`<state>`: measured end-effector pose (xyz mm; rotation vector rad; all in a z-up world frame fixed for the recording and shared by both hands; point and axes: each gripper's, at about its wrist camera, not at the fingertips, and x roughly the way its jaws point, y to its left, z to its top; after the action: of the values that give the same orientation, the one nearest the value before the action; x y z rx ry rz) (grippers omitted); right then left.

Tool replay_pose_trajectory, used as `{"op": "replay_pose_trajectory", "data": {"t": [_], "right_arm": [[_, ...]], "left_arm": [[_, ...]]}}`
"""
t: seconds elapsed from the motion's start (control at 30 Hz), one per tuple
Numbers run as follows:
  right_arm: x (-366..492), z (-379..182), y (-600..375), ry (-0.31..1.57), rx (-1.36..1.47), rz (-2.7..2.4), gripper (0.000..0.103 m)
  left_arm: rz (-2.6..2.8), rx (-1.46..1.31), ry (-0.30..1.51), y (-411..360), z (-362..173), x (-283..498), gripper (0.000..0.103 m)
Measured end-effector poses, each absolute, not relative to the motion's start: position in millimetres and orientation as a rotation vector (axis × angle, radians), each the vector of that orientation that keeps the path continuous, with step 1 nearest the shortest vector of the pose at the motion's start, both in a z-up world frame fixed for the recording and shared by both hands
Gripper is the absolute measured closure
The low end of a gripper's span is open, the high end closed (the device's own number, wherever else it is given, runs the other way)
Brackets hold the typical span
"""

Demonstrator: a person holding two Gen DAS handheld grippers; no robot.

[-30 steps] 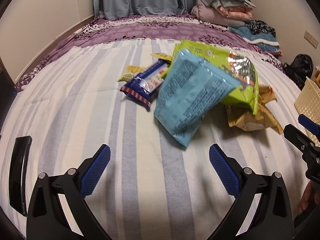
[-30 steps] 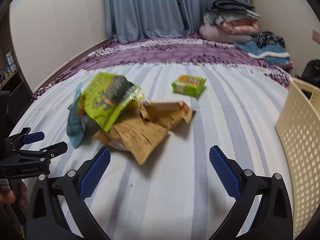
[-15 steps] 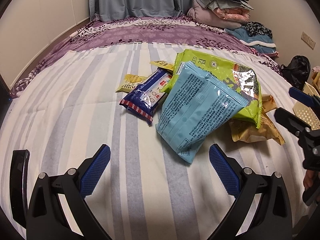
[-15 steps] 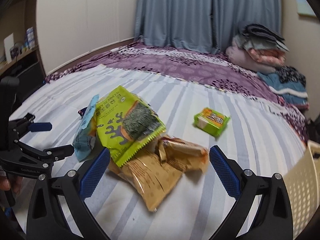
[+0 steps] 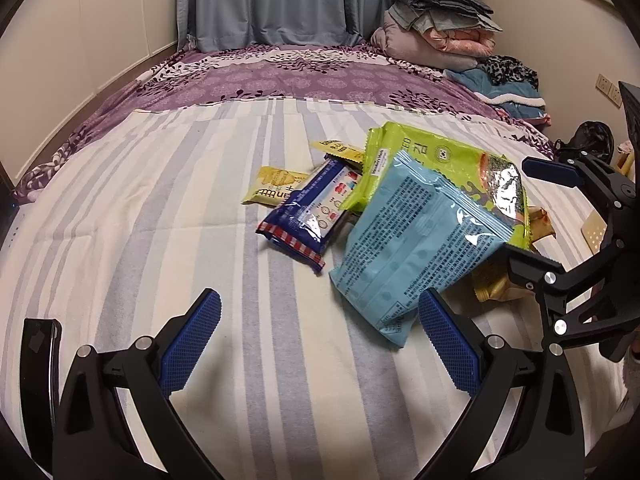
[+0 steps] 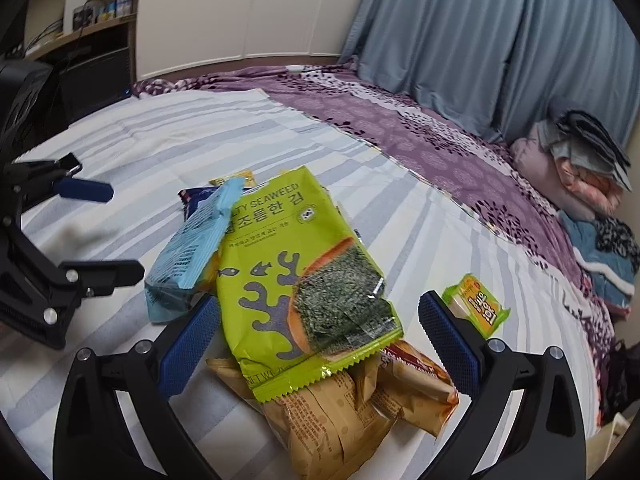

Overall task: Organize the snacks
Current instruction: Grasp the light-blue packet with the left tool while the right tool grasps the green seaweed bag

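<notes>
The right gripper (image 6: 319, 342) has closed in low over the seaweed bag (image 6: 298, 276); both it and the left gripper (image 5: 319, 342) gape wide, empty.

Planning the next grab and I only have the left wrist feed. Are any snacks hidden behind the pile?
Observer: Yes. A small green pack lies alone on the bed, apart from the pile, just past the right gripper.
Operator: What's under the seaweed bag? I only see a tan corner.
Observer: Two crumpled tan packets lie side by side, sticking out from under the near edge of the seaweed bag.
</notes>
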<state>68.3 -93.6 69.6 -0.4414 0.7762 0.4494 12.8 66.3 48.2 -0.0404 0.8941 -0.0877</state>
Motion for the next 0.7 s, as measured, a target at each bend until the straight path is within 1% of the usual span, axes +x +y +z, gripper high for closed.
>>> {"op": "replay_pose_trajectory", "data": {"t": [0.27,0.5,0.53,0.6,0.7], "right_arm": [[79,57,-69,0.786,-0.607,0.503,0.005],[97,45,-61,0.825,-0.628,0.519,0.005],[99,44,-62,0.837,-0.613,0.525,0.008],[103,42,-64,0.859,-0.583,0.527,0.021],[100,45,-70,0.855,-0.542,0.525,0.021]], "left_arm": [[-0.082,-0.052,0.897,77,46,14,0.003],[-0.084,-0.056,0.902,81,45,14,0.003],[-0.083,-0.057,0.903,81,44,14,0.003],[-0.084,-0.059,0.905,82,44,14,0.003],[-0.088,-0.056,0.906,80,43,13,0.003]]}}
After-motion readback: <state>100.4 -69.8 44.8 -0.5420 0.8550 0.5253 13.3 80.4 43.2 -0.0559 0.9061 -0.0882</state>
